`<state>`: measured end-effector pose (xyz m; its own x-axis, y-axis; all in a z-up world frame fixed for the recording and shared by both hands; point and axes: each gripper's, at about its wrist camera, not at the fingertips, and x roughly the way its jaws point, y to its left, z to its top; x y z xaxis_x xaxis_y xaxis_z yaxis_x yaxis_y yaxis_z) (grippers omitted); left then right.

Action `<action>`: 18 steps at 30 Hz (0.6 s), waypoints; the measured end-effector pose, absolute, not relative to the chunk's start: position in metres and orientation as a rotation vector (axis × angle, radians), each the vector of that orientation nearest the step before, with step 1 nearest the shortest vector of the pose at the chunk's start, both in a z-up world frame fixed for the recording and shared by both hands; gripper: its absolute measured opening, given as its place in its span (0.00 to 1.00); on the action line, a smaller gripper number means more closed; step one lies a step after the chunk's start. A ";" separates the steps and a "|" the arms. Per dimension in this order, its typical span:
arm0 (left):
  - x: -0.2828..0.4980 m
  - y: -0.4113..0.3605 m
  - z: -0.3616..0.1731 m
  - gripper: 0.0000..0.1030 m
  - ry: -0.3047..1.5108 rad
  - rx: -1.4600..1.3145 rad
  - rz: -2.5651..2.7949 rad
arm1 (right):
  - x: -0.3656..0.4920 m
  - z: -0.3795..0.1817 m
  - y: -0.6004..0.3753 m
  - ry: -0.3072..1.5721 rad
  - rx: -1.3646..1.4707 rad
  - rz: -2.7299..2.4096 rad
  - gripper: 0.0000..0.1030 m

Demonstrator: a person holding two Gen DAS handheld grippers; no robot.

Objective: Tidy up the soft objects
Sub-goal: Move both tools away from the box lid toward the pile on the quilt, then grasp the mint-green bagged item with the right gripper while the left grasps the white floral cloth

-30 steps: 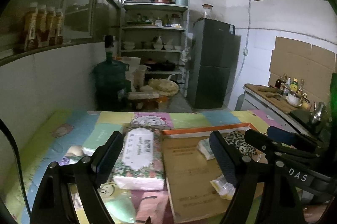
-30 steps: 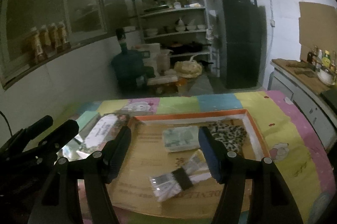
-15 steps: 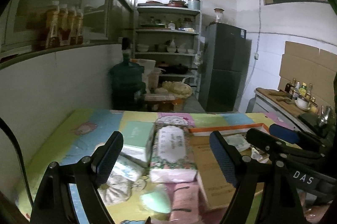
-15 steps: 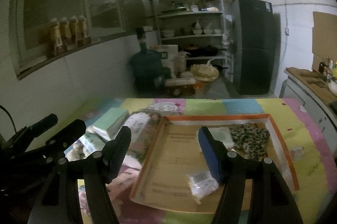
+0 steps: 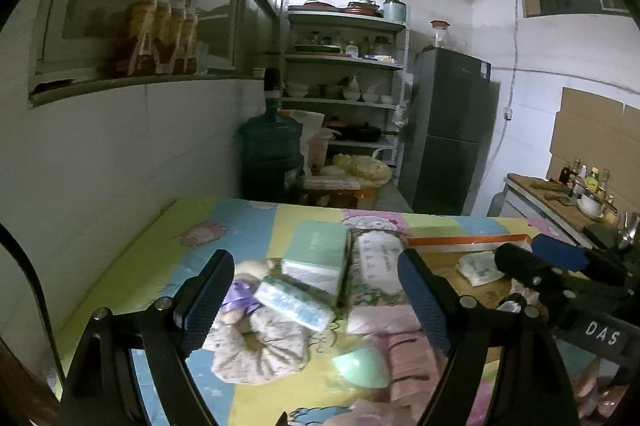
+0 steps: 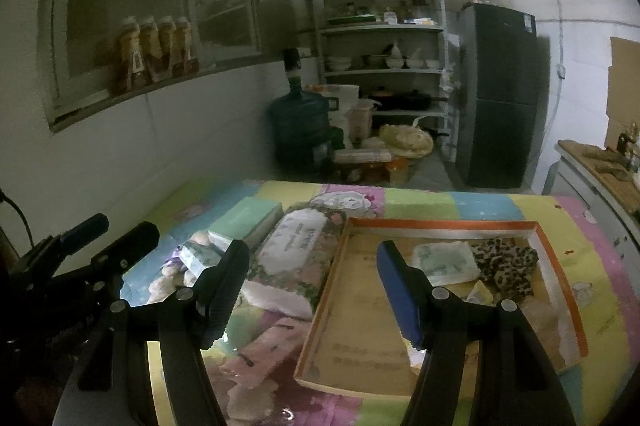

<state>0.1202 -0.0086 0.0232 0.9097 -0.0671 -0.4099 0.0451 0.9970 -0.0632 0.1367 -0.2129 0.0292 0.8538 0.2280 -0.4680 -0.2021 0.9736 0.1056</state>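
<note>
L gripper spread wide, nothing grasped, above pile on patterned cloth: green tissue box, blue pack, floral scrunchie. R gripper likewise wide, empty, over floral tissue pack just beside cardboard tray w/ leopard cloth inside.

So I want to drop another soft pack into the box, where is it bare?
The cardboard box floor is free along its near-left half, below the green-white pack. Its far-right corner is crowded by the leopard cloth. Left of the box, the floral tissue pack and others crowd the mat.
</note>
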 end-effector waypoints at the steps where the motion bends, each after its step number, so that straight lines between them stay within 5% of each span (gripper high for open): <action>1: 0.119 -0.006 0.022 0.81 0.425 -0.055 -0.055 | 0.137 0.029 -0.212 0.500 0.052 0.228 0.66; 18: 0.110 0.065 -0.011 0.81 0.466 -0.106 0.025 | 0.157 -0.018 -0.163 0.644 0.047 0.426 0.66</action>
<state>0.1104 0.0652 -0.0113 0.8933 -0.0006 -0.4495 -0.0479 0.9942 -0.0966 0.1568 -0.1631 -0.0179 0.7166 0.3990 -0.5721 -0.3702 0.9127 0.1729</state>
